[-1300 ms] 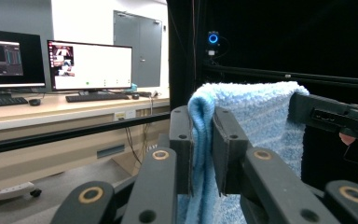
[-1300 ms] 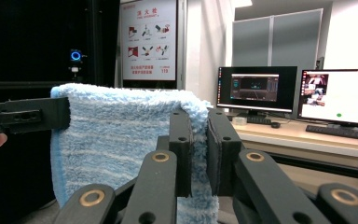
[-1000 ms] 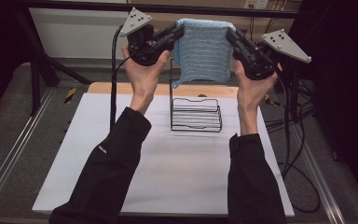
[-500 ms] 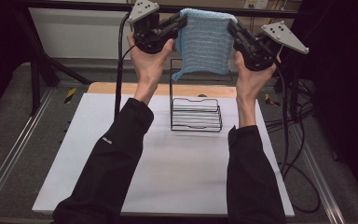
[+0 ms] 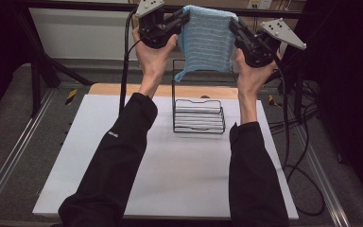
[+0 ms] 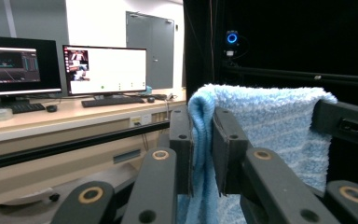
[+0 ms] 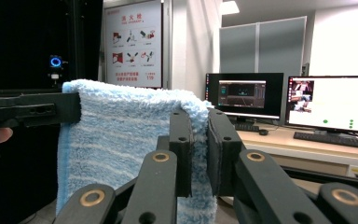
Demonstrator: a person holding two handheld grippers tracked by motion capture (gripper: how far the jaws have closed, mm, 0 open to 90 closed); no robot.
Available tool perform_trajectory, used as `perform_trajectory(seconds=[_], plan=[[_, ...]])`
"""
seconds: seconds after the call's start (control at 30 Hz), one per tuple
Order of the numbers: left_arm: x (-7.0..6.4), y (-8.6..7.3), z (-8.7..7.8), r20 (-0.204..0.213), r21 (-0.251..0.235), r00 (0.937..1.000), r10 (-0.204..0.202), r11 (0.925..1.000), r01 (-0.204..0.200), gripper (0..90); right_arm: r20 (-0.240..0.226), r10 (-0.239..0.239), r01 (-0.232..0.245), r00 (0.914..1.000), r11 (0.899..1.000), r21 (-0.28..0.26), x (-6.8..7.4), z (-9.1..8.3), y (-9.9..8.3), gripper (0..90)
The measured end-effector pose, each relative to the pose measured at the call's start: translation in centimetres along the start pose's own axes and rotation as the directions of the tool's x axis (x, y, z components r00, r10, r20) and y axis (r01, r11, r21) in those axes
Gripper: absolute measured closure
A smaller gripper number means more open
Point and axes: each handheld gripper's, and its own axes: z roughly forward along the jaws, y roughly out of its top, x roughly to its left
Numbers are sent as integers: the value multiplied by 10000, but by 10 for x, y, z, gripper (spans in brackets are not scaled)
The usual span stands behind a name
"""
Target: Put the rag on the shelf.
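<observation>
**Blue towel held high between both tools**

Up in the air it hangs: the blue towel (image 5: pixel 207 41) is stretched between the two hands, well above the tabletop (image 5: pixel 170 179). The left tool (image 5: pixel 182 20) is clamped on the towel's left top corner, jaws pinching the folded edge in the left gripper view. The right tool (image 5: pixel 235 27) grips the opposite top corner the same way, cloth squeezed between its pads. The towel drapes flat, its lower edge hanging in front of the black wire rack (image 5: pixel 198 116), which stands on the tabletop between the person's forearms.
</observation>
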Motion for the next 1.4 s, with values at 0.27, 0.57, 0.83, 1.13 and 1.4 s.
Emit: perform_trajectory(seconds=[0.27,0.57,0.83,1.13,1.4], plan=[[-5,0,-1,93,-84,9998,178,9998,-177,793,5,118,-118,9999,9999,-92,-3,-1,1,823],[0,-33,-2,191,310,9997,158,9994,-164,793,-208,142,-133,9997,9989,445,-11,0,-26,823],[1,-47,-10,298,486,9994,181,9986,-195,793,-448,200,-166,9988,9970,756,-11,-1,-41,823],[-1,-68,-20,550,653,9985,-26,9979,-10,793,-663,319,-240,9973,9928,1172,-7,-11,-58,822],[-4,-86,-25,724,1039,9974,-57,9946,-19,792,-755,398,-267,9964,9855,1677,-8,-19,-72,821]])
